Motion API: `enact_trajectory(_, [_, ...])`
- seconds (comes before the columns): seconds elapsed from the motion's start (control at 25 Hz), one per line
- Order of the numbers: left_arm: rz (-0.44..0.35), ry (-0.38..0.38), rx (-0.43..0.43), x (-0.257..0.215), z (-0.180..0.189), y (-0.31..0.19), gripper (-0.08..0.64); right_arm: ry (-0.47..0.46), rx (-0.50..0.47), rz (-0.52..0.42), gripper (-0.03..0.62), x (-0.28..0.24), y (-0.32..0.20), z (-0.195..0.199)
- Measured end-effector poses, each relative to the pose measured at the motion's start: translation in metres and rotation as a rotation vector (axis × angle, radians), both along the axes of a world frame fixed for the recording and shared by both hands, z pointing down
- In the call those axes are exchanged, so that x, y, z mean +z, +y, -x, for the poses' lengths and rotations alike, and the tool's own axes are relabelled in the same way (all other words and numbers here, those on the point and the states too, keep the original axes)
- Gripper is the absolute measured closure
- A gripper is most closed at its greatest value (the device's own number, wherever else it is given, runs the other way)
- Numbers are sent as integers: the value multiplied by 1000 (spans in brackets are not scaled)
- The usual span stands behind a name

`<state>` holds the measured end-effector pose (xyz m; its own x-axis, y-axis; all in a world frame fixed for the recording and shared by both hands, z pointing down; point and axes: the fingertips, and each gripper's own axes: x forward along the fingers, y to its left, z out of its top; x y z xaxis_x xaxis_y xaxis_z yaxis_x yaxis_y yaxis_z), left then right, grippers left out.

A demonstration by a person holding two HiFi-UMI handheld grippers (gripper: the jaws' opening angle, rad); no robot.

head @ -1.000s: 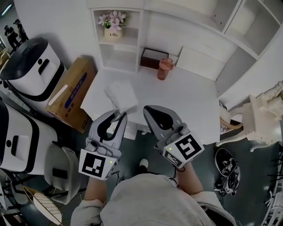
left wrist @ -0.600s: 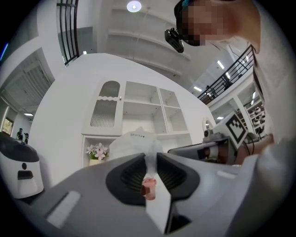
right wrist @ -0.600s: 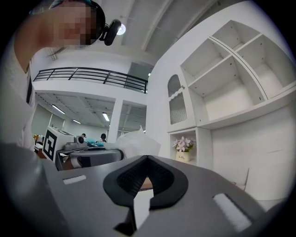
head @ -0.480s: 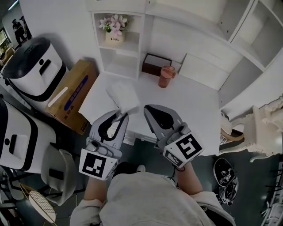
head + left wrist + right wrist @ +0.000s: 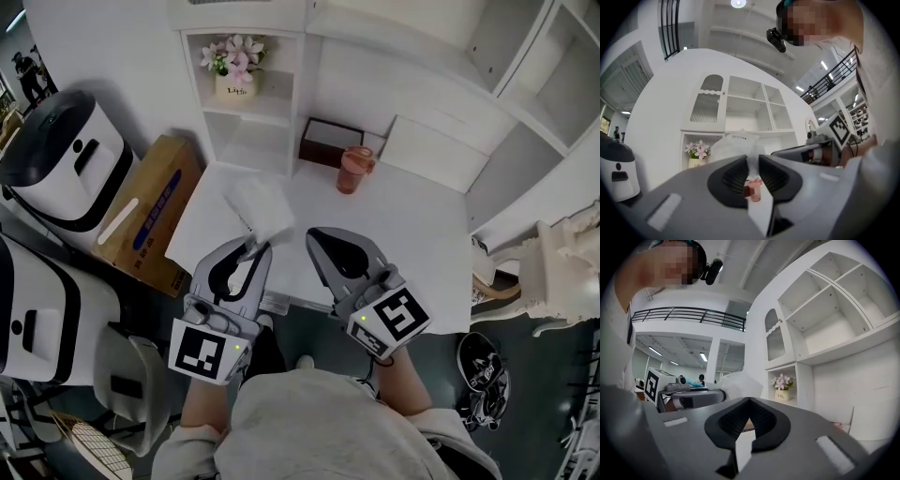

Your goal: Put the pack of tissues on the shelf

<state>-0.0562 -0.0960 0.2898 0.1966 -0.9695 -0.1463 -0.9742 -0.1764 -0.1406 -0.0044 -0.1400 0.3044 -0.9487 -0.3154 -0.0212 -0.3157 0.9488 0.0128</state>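
Jaws of the left gripper [image 5: 256, 247] pinch the near edge of the pack of tissues [image 5: 260, 208], which juts forward over the table [image 5: 403, 216] toward the shelf [image 5: 246, 142] straight beyond, while the right gripper [image 5: 316, 235], closed on nothing, sits alongside.

White translucent pack [image 5: 260, 208]. Grey left gripper [image 5: 253, 247], grey right gripper [image 5: 315, 235], black pads [image 5: 733, 420], black-and-white square markers [image 5: 202, 352]. White table [image 5: 403, 225], white shelf [image 5: 300, 103]. Pink flowers [image 5: 225, 54], cream pot [image 5: 235, 89]. Salmon cup [image 5: 352, 171]. Dark brown box [image 5: 319, 142]. Tan carton [image 5: 150, 211], blue print. White bins [image 5: 80, 164], black lids [image 5: 42, 122].
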Motion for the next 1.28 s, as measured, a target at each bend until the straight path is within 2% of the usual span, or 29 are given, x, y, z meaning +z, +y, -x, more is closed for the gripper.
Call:
enact_trajectory(0.16, [69,14,22,6,17,-21,499,0,17,2,591,-3,-20,20])
enact_trajectory(0.72, [67,5,110,2,85,-93,499,3,99,2,592,-6,-85,82])
enact_trajectory(1.16, [83,1,190,9,112,-136,500,7,183,13,591,0,-122,104])
enact_trajectory(1.28, [48,-6,211,6,120,-148,502,8,210,19,592,2,-130,108])
